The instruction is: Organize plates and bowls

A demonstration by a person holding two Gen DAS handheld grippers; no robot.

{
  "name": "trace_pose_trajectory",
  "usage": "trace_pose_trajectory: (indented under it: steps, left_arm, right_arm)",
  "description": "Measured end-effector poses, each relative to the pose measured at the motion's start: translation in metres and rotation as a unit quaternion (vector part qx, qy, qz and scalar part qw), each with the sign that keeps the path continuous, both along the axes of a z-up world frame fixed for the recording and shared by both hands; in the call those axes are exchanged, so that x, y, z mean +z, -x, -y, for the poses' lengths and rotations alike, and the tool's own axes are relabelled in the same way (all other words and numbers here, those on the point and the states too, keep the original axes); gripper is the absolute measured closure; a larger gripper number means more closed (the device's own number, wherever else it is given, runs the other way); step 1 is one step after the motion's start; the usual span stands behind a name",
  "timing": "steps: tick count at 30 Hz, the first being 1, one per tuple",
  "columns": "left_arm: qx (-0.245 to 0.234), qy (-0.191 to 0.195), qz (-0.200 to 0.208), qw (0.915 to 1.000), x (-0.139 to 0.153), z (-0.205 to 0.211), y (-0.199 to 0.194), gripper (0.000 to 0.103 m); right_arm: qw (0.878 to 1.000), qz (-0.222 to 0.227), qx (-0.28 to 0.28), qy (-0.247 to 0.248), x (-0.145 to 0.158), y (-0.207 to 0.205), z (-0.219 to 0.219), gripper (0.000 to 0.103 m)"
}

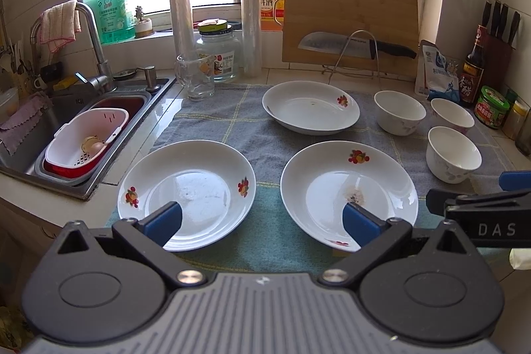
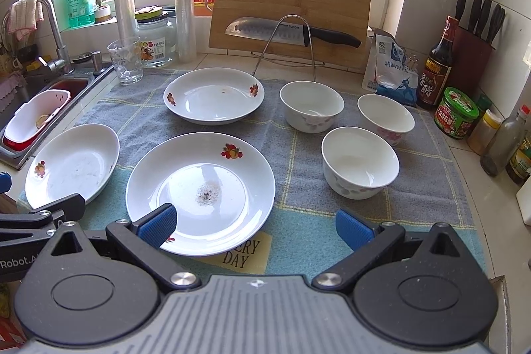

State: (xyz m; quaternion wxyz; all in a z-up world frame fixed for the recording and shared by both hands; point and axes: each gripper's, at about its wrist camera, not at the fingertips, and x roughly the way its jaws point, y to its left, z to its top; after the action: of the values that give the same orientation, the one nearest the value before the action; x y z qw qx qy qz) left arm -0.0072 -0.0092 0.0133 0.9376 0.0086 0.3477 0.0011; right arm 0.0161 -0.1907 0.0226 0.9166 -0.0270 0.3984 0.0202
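Note:
Three white plates with fruit prints lie on a grey-blue towel [image 1: 252, 121]: a near left plate [image 1: 187, 193] [image 2: 71, 166], a near middle plate [image 1: 348, 193] [image 2: 200, 193] with a dark speck stain, and a far plate [image 1: 310, 111] [image 2: 214, 95]. Three white bowls stand to the right: a far bowl [image 1: 400, 111] [image 2: 311, 105], a right bowl [image 1: 452, 115] [image 2: 385, 118] and a near bowl [image 1: 453, 153] [image 2: 360, 161]. My left gripper [image 1: 262, 221] hovers open over the gap between the two near plates. My right gripper [image 2: 255, 224] is open above the middle plate's near right rim.
A sink [image 1: 76, 118] with a pink basket lies to the left. A glass mug [image 1: 195, 77], a jar [image 1: 219, 55] and film rolls stand behind the towel. A cutting board [image 1: 350, 19] with a knife [image 1: 355, 45] leans at the back. Bottles and jars [image 2: 458, 111] crowd the right.

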Motion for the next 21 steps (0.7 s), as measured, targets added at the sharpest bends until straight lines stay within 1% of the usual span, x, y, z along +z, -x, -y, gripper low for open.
trace_pose_trajectory:
  steps: [16, 21]
  left_arm:
    - [-0.008, 0.005, 0.0, 1.0, -0.0002, 0.0038, -0.0022, 0.001]
    - [-0.007, 0.003, 0.006, 1.0, -0.0012, 0.0023, -0.0006, 0.001]
  right_arm:
    - [1.0, 0.004, 0.0, 0.0, 0.0003, 0.0003, 0.0023, 0.0]
    - [1.0, 0.006, 0.007, -0.004, -0.0007, -0.0013, 0.0, 0.0]
